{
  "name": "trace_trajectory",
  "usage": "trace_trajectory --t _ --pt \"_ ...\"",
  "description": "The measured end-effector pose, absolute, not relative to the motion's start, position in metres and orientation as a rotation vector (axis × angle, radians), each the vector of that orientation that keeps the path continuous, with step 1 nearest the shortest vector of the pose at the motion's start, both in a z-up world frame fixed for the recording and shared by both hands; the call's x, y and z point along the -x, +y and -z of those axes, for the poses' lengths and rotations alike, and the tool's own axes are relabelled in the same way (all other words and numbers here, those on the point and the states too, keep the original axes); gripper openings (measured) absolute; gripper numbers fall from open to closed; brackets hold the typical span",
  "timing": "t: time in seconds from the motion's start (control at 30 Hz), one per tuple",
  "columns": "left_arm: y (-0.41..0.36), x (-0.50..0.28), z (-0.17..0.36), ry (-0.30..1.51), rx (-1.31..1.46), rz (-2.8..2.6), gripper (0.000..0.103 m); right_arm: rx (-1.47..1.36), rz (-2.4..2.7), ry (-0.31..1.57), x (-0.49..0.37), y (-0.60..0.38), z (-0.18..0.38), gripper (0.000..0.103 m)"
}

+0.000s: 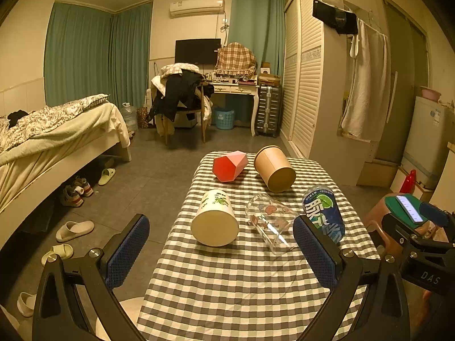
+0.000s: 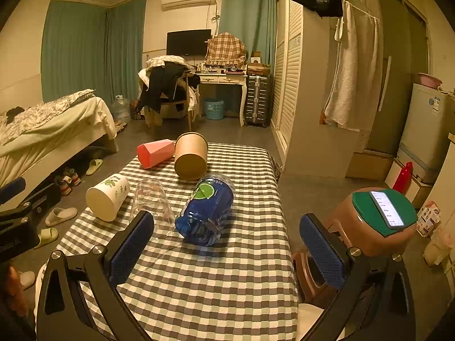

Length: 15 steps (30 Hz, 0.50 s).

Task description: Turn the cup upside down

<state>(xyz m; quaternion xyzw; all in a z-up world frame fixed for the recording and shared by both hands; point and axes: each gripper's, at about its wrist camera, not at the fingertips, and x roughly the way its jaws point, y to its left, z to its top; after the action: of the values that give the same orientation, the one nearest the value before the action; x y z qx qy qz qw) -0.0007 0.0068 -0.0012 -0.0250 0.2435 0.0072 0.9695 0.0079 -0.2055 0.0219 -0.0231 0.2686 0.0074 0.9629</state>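
Observation:
Several cups lie on their sides on the checked table point(image 1: 227, 284): a white printed cup point(image 1: 214, 218), a clear glass point(image 1: 270, 221), a blue plastic cup point(image 1: 324, 213), a brown paper cup point(image 1: 274, 169) and a red-pink faceted cup point(image 1: 229, 166). My left gripper point(image 1: 221, 251) is open and empty, above the near table, just short of the white cup and glass. My right gripper point(image 2: 227, 251) is open and empty, just short of the blue cup point(image 2: 206, 213) and the glass point(image 2: 153, 201). The white cup point(image 2: 108, 196), brown cup point(image 2: 191, 156) and red cup point(image 2: 155, 152) also show there.
A brown stool point(image 2: 372, 224) with a green pad and a phone point(image 2: 386, 209) stands right of the table. A bed point(image 1: 51, 142) and slippers point(image 1: 74, 230) are on the left. A wardrobe point(image 1: 307, 85) and a fridge point(image 2: 426, 130) stand on the right.

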Motion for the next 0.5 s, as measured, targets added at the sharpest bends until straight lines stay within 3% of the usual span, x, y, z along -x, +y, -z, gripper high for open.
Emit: trace_trajectory --t 0.5 --pt "0.0063 0.0015 0.003 0.493 0.047 -0.017 0.103 0.044 -0.018 0.555 -0.0081 -0.2058 -0.0182 0.103"
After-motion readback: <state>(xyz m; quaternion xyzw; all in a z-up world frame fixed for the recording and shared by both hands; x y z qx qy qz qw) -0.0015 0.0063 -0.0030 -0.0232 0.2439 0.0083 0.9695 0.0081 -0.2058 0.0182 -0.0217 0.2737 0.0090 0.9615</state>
